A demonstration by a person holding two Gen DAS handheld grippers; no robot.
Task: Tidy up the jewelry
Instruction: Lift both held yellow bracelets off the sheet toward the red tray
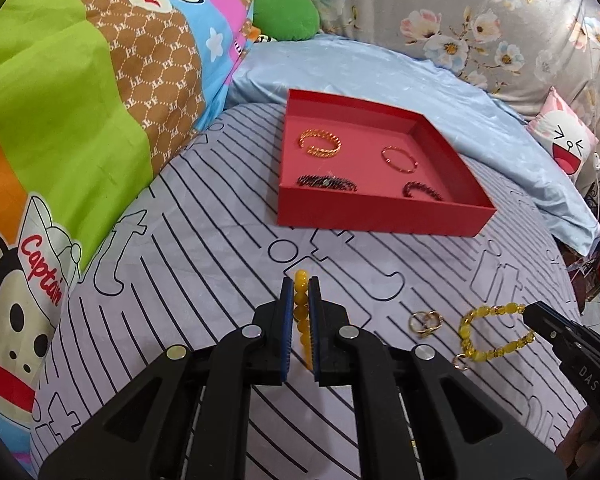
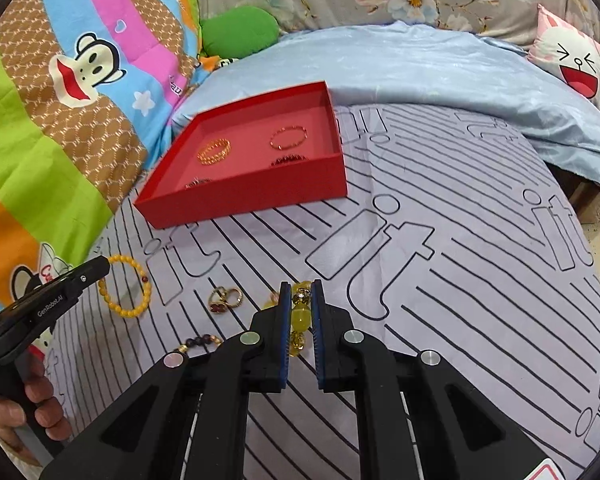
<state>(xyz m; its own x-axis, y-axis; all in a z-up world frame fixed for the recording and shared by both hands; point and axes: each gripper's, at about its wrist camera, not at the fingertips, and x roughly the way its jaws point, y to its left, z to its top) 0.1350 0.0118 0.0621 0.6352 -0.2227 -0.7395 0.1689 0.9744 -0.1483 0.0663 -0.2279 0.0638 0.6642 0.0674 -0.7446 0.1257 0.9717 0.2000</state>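
Note:
A red tray (image 1: 380,216) (image 2: 260,196) lies on the striped bed sheet and holds a gold cuff (image 1: 320,145), a thin copper bangle (image 1: 399,159) and two dark bead bracelets (image 1: 327,182) (image 1: 422,191). My left gripper (image 1: 301,286) is shut on a plain yellow bead bracelet (image 1: 300,312) (image 2: 126,286) on the sheet. My right gripper (image 2: 301,292) is shut on a yellow bracelet with patterned beads (image 2: 301,316) (image 1: 496,334). Gold rings (image 1: 425,322) (image 2: 225,299) lie between the two bracelets.
A colourful cartoon quilt (image 1: 80,120) is heaped on the left. A light blue sheet (image 1: 380,68) and a floral cover (image 1: 480,12) lie behind the tray. A pink cartoon cushion (image 1: 568,136) is at the right. Dark beads (image 2: 198,342) lie near my right gripper.

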